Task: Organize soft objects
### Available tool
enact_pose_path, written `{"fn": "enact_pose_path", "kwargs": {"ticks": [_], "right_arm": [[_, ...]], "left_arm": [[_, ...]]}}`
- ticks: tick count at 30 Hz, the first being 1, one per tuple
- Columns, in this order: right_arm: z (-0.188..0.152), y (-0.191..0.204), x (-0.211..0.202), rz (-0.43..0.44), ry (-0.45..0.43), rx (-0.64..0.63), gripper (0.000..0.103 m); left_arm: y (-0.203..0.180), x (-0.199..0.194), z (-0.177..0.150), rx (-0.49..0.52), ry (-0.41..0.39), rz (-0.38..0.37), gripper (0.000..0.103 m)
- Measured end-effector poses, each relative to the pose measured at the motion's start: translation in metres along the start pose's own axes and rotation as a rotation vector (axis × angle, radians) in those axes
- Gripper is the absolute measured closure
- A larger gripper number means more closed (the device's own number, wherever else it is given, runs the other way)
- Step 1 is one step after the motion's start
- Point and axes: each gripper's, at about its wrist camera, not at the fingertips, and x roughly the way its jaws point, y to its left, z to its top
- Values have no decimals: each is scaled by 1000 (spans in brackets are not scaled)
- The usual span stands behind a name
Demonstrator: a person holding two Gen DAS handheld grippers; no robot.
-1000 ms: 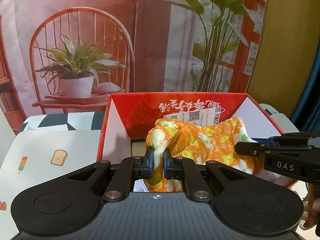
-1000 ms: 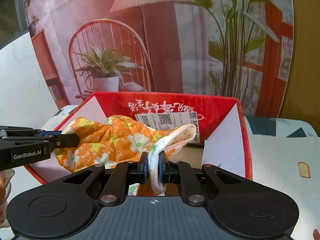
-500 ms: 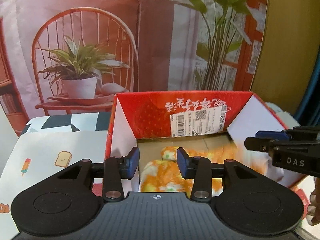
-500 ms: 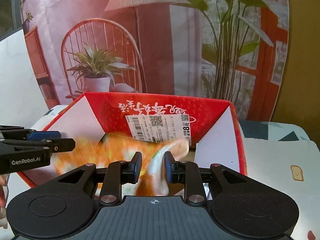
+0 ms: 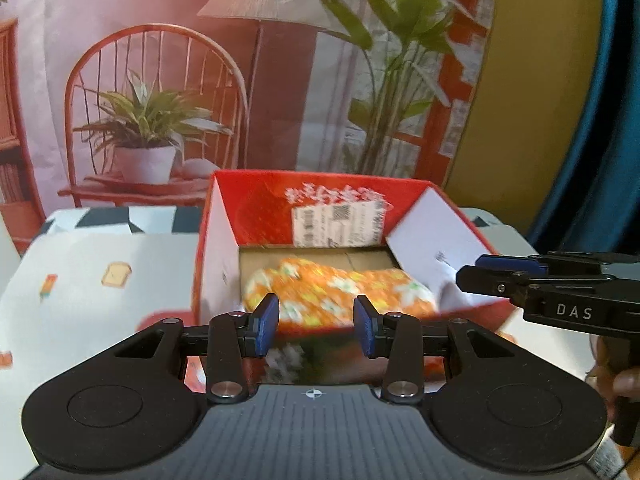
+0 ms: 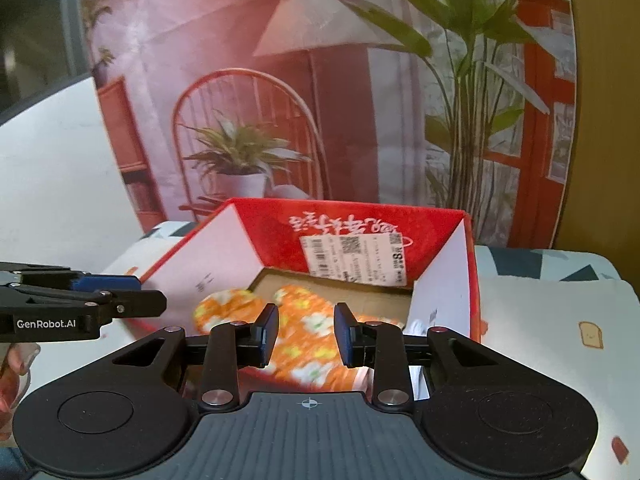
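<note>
While both tongs, left (image 5: pixel 315 325) parted, right (image 6: pixel 306 334) opening, grip nothing, the orange cloth (image 5: pixel 340 296) lies boxed beyond.

I see warm, even indoor lighting in both wrist views, without harsh glare. Motion blur smears the orange floral cloth (image 5: pixel 340 296) and box label (image 6: pixel 354 258). Fisheye bending curves the backdrop (image 5: pixel 160 60); corners vignette dark.

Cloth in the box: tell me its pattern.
The cloth is orange with white and yellow-green flowers; it shows best in the right wrist view.
</note>
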Motion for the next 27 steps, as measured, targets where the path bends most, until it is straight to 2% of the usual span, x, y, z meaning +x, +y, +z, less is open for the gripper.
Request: {"fn": "enact_pose_path", "kwargs": {"ticks": [7,16,21,27], "right_arm": [[-39,12,-29,19,21,1,74],[-110,24,-33,16,80,56,74],[-136,25,-30,-1,82,89,73],[-151,22,-31,-10,48,83,68]], "left_arm": [[-16,-2,-34,-15,72,-41,60],[-16,4,-80,-67,148,-65,60],[-14,3,-101,-113,127,-85,60],[-20,-1,-110,-87,95,-75,59]]}}
